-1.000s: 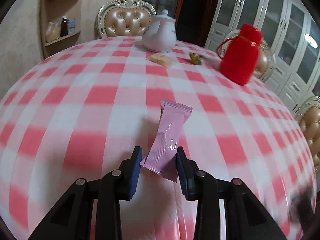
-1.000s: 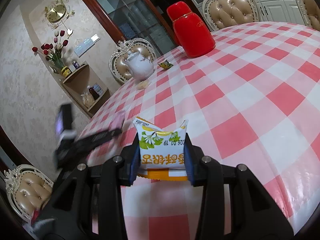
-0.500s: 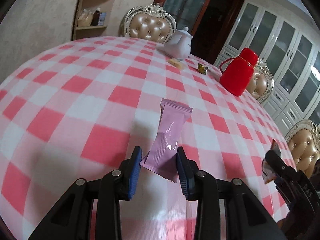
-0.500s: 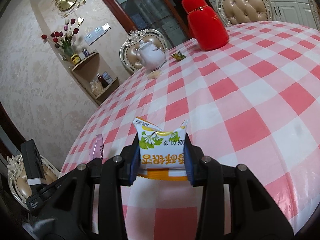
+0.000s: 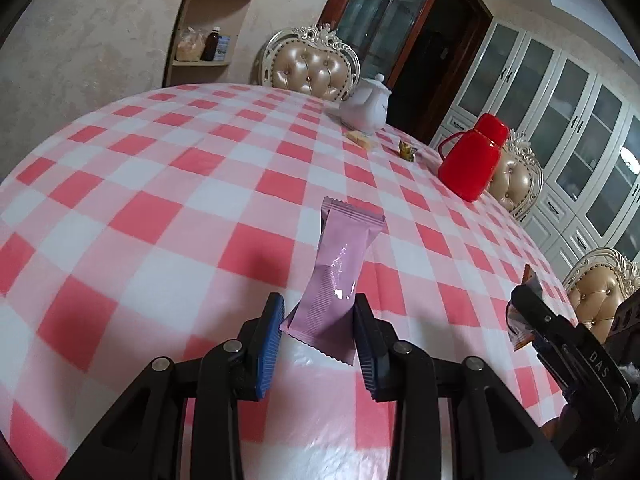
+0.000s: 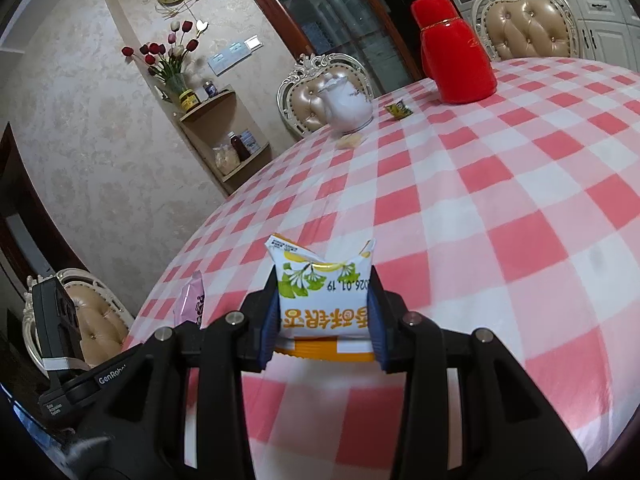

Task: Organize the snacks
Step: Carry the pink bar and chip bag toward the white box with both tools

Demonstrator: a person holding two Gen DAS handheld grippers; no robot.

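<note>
My left gripper [image 5: 318, 330] is shut on a long pink snack packet [image 5: 338, 276] and holds it above the checked tablecloth [image 5: 168, 184]. My right gripper [image 6: 323, 322] is shut on a white and yellow snack bag [image 6: 322, 296] with a leaf print, also held above the cloth. The right gripper shows at the right edge of the left wrist view [image 5: 560, 332]. The pink packet shows at the left of the right wrist view [image 6: 192, 300]. Two small snacks lie far off near the teapot: a beige one [image 5: 359, 138] and a yellow-green one [image 5: 407, 149].
A white teapot [image 5: 366, 110] and a red thermos jug [image 5: 472, 160] stand at the far side of the round table. Padded chairs [image 5: 310, 66] ring the table. A corner shelf [image 6: 224, 136] with jars is on the wall.
Both grippers have drawn back and up from the table, each keeping its packet. The two grippers have come closer together, each now showing in the other's view.
</note>
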